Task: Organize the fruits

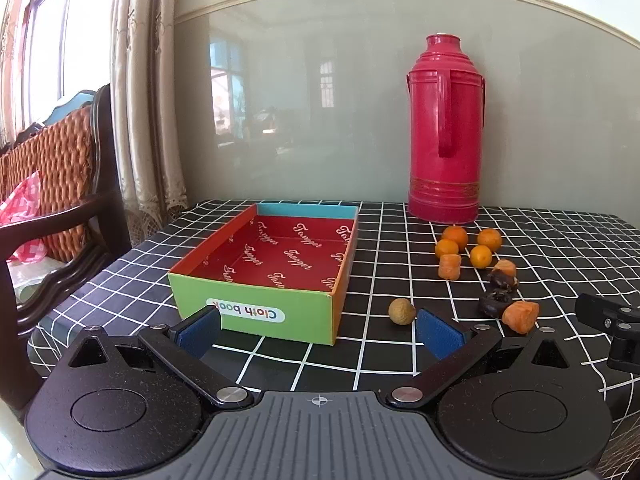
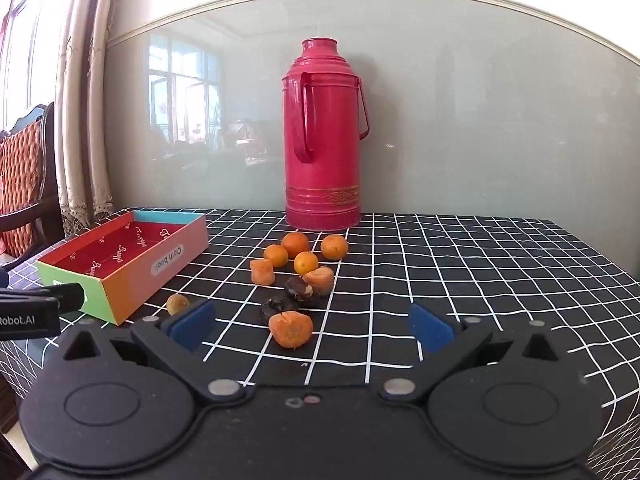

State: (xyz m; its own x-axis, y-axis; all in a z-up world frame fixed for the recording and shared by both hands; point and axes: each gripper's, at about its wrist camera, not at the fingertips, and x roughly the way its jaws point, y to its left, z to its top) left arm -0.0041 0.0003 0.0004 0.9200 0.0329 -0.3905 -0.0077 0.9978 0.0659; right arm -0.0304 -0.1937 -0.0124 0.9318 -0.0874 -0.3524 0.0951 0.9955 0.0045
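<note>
Nearest in the left wrist view: the left gripper (image 1: 318, 330), jaws spread wide w/ nothing between the blue pads (image 1: 436, 334), hanging low over the checked tablecloth (image 1: 560, 248). Just past its right pad, at abt 1 o'clock from the jaw gap, sits a small tan round fruit (image 1: 401, 311), alone on the cloth, just beside the box's near right corner.

The open cardboard box (image 1: 256, 312) lies at 12 o'clock straight ahead of the left gripper; red printed lining, green near wall w/ a "Cloth book" label upside down. Nothing in it.

Right wrist view: the right gripper (image 2: 312, 324) is also spread wide, holding nothing. An orange carrot-like chunk (image 2: 291, 329) lies on the cloth between its pads, closer to the left one, untouched. Beyond it at 12 o'clock, two dark wrinkled fruits (image 2: 276, 305), touching each other. Further back, the rest of the heap: four small oranges (image 2: 306, 263) in a loose cluster, plus two more orange chunks (image 2: 263, 271), one at the cluster's 8 o'clock, the other at its 5 o'clock against the dark fruits.

A tall red thermos (image 2: 323, 140) stands upright behind the oranges, at the back of the table by the wall. Box is at 10 o'clock in this view, well apart from the heap. The left gripper's tip shows at the 9 o'clock edge.
</note>
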